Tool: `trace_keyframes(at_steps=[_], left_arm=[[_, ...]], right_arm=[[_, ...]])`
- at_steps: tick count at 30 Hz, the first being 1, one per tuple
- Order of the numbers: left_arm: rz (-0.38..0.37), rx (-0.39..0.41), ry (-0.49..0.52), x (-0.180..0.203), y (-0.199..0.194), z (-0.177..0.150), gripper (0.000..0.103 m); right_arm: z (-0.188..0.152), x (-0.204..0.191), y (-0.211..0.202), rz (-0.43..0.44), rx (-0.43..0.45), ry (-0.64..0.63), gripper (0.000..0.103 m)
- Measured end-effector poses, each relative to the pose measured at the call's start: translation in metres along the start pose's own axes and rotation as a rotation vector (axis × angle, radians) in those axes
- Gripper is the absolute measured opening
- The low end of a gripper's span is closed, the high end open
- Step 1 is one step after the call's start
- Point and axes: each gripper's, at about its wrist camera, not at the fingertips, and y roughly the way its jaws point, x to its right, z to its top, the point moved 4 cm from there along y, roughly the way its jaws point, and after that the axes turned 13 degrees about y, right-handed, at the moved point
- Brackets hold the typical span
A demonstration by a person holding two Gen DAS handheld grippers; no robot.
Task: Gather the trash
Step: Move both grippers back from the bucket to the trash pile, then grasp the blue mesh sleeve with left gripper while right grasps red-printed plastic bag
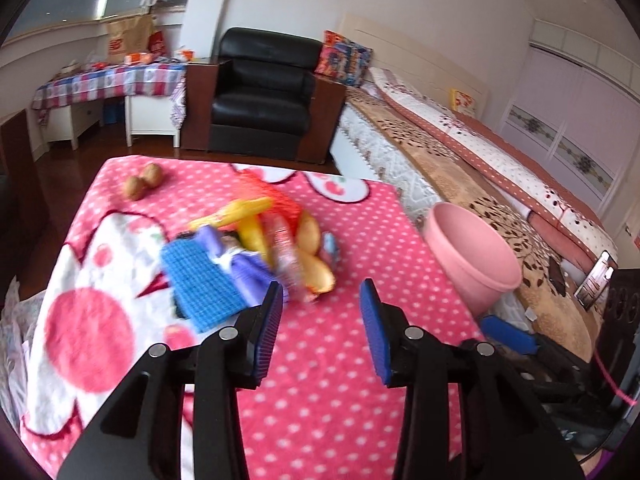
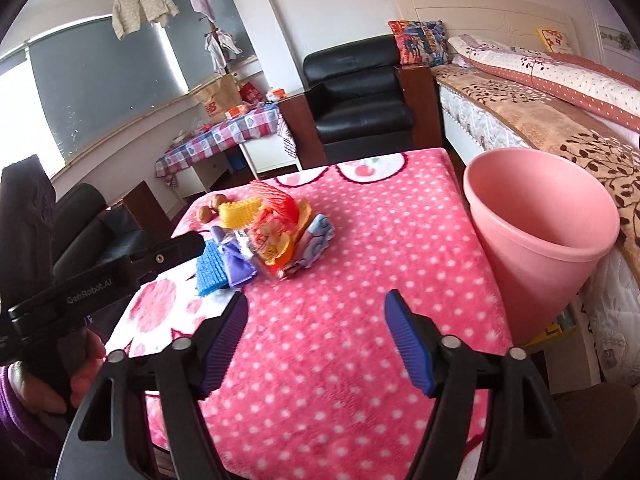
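Lying ahead of both grippers – a blurred trash heap point(image 1: 260, 248): blue mesh, purple wrapper, orange netting. Left gripper point(image 1: 320, 300) and right gripper point(image 2: 316, 308) gape wide, empty.

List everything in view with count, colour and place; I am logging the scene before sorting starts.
trash pile: one heap, mixed colours, middle of blanket
blue mesh pad: one, blue, near side of pile
brown round items: two, far left corner
blanket: one, pink with white dots, over table
bin: one, pink, right of table
armchair: one, black, beyond table
bed: one, right
left tongs: open, empty
right tongs: open, empty
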Motion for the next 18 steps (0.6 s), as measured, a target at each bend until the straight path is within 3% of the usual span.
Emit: trace_keyframes(at_steps=[9,18], left_arm=[[0.123,-0.046,-0.108,-0.057,-0.006,-0.032,0.040],[0.123,-0.102,-0.206,-0.084,0.030,-0.032,0.040]], right_arm=[[-0.005,-0.009,-0.003,0.000,-0.011,-0.024,0.085],[-0.011,-0.018,0.021,0.024,-0.094,-0.087,0.085]])
